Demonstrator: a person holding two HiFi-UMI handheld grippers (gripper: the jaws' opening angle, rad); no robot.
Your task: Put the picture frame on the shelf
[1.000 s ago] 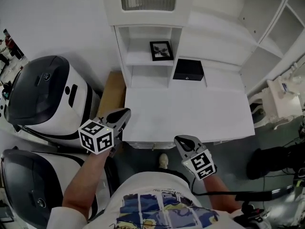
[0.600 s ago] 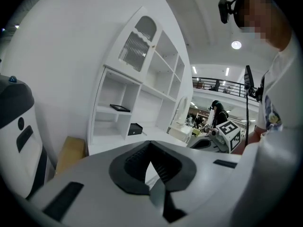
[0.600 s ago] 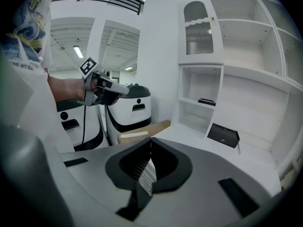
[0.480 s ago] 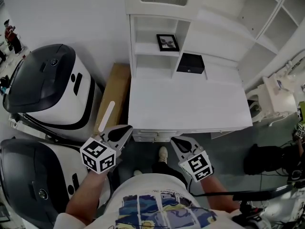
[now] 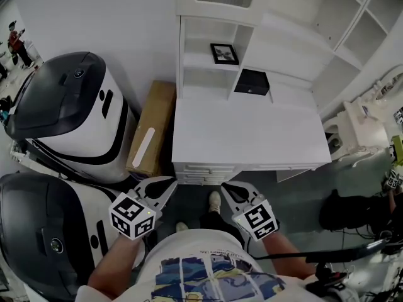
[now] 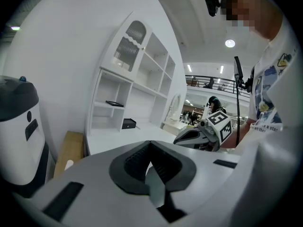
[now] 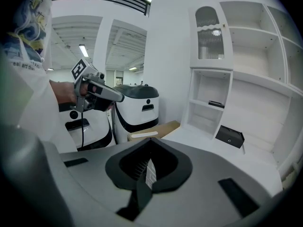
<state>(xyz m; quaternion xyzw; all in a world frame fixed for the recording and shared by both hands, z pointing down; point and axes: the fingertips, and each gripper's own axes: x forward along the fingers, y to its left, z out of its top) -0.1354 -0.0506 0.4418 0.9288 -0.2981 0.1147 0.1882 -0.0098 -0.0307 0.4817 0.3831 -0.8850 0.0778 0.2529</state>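
Picture frame [image 5: 224, 53] stands on the shelf [image 5: 200, 61] in the head view, well apart from left gripper [image 5: 169, 182] and right gripper [image 5: 225, 186]. Left gripper view: jaws clenched, empty, frame far ahead. Right gripper view: jaws clenched, empty, frame far ahead, right.

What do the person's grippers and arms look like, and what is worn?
Both the left gripper and the right gripper are light grey with dark ribbed pads. Each carries a white cube with black square markers. A black cable hangs from the left one. The person wears a white short-sleeved T-shirt with a blue and yellow print.
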